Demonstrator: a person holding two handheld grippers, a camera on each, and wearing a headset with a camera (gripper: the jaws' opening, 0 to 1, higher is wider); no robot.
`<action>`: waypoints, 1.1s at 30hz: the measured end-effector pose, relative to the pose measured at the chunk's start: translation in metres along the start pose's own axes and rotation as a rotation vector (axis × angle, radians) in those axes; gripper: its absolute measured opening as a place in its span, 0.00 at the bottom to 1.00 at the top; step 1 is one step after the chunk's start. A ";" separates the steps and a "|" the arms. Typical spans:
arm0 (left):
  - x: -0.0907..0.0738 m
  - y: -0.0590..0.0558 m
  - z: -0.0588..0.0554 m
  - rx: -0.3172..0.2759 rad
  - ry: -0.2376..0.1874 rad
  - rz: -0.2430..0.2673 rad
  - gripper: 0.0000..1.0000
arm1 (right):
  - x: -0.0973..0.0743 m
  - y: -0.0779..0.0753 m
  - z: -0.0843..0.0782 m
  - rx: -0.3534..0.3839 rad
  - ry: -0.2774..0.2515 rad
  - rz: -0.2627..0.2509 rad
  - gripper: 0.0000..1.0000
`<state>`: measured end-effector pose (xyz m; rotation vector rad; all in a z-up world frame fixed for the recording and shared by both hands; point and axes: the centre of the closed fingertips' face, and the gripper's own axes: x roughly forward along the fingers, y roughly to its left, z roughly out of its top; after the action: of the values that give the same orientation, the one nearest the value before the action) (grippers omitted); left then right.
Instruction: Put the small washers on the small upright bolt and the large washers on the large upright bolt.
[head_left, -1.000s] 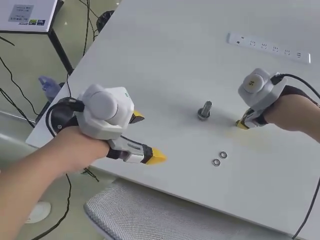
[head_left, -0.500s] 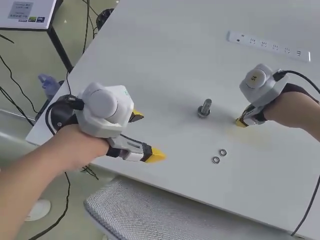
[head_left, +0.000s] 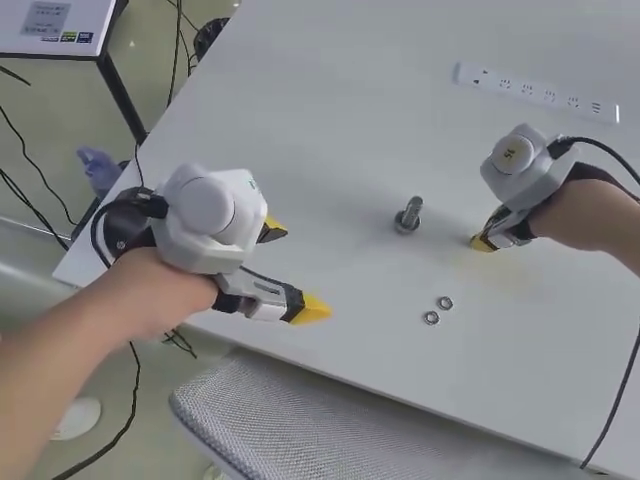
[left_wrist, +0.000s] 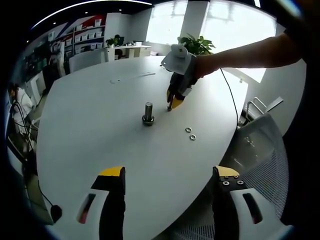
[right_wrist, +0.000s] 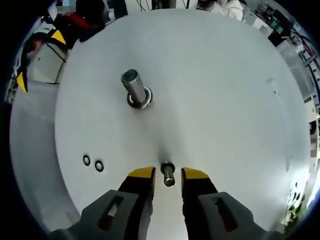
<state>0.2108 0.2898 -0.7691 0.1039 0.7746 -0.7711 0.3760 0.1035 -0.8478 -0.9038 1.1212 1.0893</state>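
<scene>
- The left gripper (left_wrist: 170, 172) is spread wide. Its yellow-tipped jaws grasp nothing and hang over the near edge of the white table (head_left: 330, 110).
- The right gripper (right_wrist: 168, 172) is only narrowly parted, with one jaw on each side of the small upright bolt (right_wrist: 167, 176). A thin gap shows on both sides, so it straddles the bolt without clamping it, tips down at the table top.
- The large upright bolt (right_wrist: 134, 89) stands near the small one, towards the middle of the table and well apart from the left gripper.
- Two small washers (head_left: 445, 302) lie flat on the table top, just beside each other and closer to the person than both bolts.
- A round sticker (head_left: 513, 153) on top of the right gripper carries a mark too small to read.
- A board (head_left: 55, 25) beyond the table's left corner shows printed lines and coloured logos, none of them legible.
- A white power strip (head_left: 535, 93) lies on the far side of the table, and any marking on it cannot be read.
</scene>
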 end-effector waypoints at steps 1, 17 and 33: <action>0.000 0.000 0.000 0.002 0.002 0.001 0.70 | -0.001 0.000 0.001 -0.001 -0.003 0.003 0.22; 0.000 -0.005 0.015 0.016 -0.031 0.012 0.73 | -0.026 -0.004 0.005 -0.032 -0.009 -0.017 0.22; 0.003 -0.006 0.011 0.053 -0.016 0.008 0.80 | -0.043 0.003 0.011 -0.037 -0.028 -0.006 0.22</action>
<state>0.2148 0.2799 -0.7626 0.1483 0.7387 -0.7841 0.3728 0.1060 -0.8033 -0.9178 1.0773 1.1178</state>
